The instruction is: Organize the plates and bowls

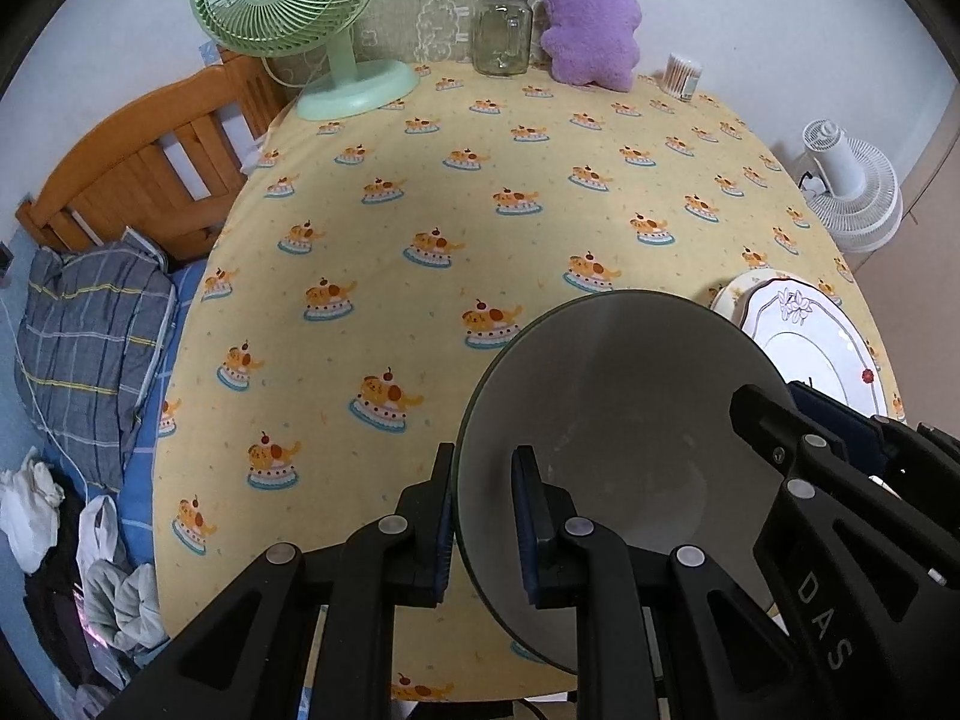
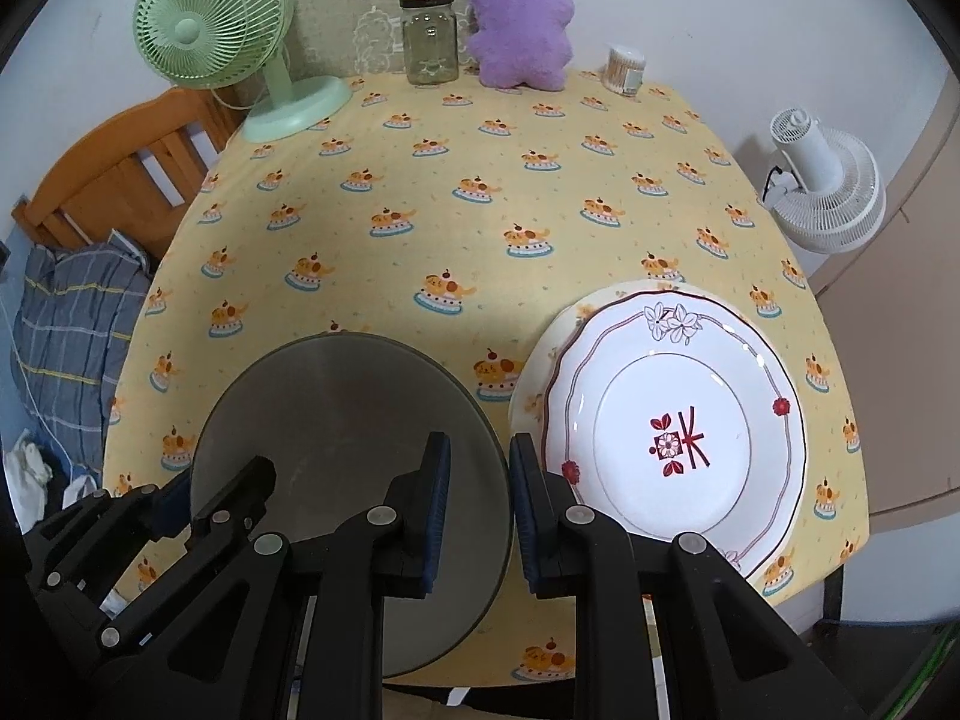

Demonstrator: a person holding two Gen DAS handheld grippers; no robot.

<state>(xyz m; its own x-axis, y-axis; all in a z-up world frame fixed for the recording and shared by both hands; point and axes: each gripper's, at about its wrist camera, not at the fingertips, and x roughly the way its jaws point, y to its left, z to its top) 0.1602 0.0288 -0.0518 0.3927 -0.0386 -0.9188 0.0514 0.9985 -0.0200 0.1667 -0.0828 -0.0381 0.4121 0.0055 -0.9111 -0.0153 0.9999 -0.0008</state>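
Table with a yellow cloth

Green fan, glass jar, purple plush toy behind the grey bowl; stacked plates just beside it.

The left gripper is clamping the near-left rim of the grey bowl, one pad inside the bowl and one outside. The right gripper is pinching the bowl's opposite rim. Just beyond the bowl on its right, a white floral plate is lying on a cream plate. Well beyond the bowl, a green fan, a glass jar and a purple plush toy are standing along the far edge of the yellow tablecloth.
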